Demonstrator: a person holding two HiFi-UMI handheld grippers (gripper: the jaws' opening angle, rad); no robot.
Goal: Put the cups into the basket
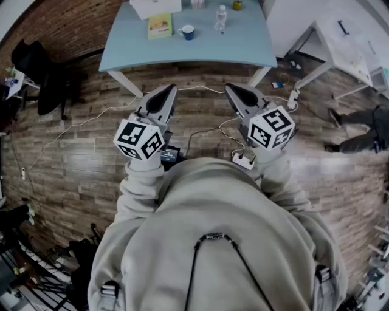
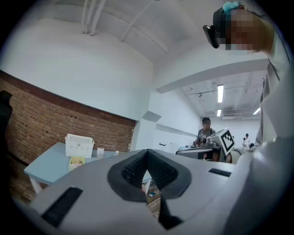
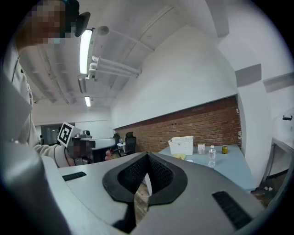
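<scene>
A blue cup [image 1: 188,31] stands on the light blue table [image 1: 243,48] at the top of the head view, right of a yellow-green book [image 1: 160,25]. The white basket [image 1: 155,7] sits at the table's far edge, and it also shows as the basket [image 2: 79,146] and the basket [image 3: 181,145]. Small clear cups [image 3: 200,149] stand beside it. My left gripper [image 1: 163,97] and right gripper [image 1: 234,91] hang side by side over the wooden floor, well short of the table. Both are shut with nothing in them: left gripper [image 2: 148,153], right gripper [image 3: 147,156].
A water bottle [image 1: 220,17] and a small jar [image 1: 237,5] stand on the table. A black chair [image 1: 42,73] is at the left, a white table [image 1: 346,36] at the right, with a person's legs [image 1: 358,130] beside it. Cables and a power strip [image 1: 243,160] lie on the floor.
</scene>
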